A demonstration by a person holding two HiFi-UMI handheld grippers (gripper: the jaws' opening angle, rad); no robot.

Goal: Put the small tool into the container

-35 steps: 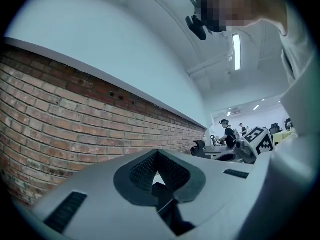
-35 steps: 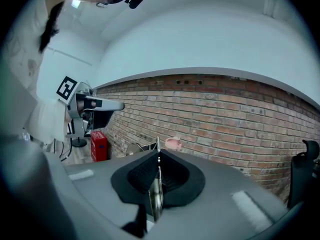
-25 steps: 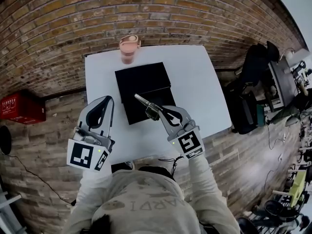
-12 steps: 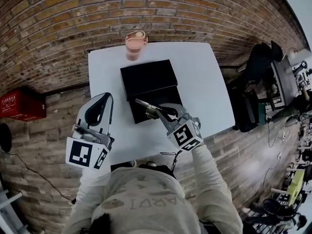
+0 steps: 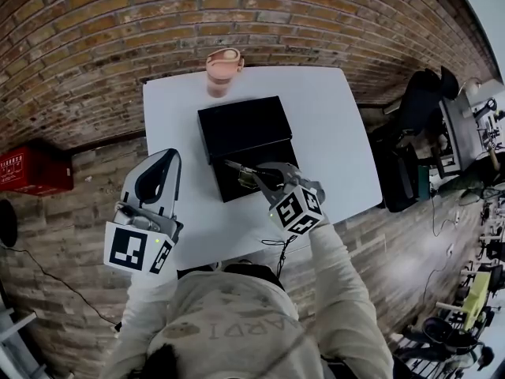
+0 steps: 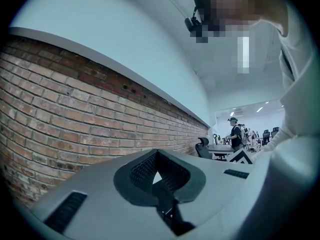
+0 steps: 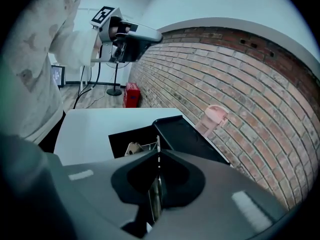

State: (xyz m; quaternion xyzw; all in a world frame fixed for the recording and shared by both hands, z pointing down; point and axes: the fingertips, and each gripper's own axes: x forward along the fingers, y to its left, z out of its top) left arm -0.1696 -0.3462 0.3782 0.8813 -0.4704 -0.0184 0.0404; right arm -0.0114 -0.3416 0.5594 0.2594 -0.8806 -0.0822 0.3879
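A person's right gripper [image 5: 264,178], a grey two-jaw tool with a square-marker cube at its back, is clamped on a small slender metallic tool [image 5: 241,170] and holds it above the open compartment of a black rectangular box container [image 5: 233,186] on a white rectangular table [image 5: 170,125]. The right gripper view shows the jaws pressed tight on the tool's shaft, with its thin silver tip [image 7: 158,146] sticking out past them and pointing toward the box's far edge. The tool is in the air over the opening and is not touching the container. Inside the compartment, a pale tan object [image 7: 132,148] lies near the left wall; what it is cannot be told. The box's flat black lid [image 5: 243,126] is folded open and lies on the table on the far side of the compartment. Beyond the lid, a pink lidded cup [image 5: 223,71] stands upright at the table's far edge, close to a red-brown brick wall [image 5: 95,38]. The left gripper [image 5: 164,162] is raised beside the table's near left corner, well apart from the box; in the left gripper view its jaws [image 6: 157,156] meet at the tips with nothing between them and aim up at the wall. A red box [image 5: 28,172] sits on the floor to the left.
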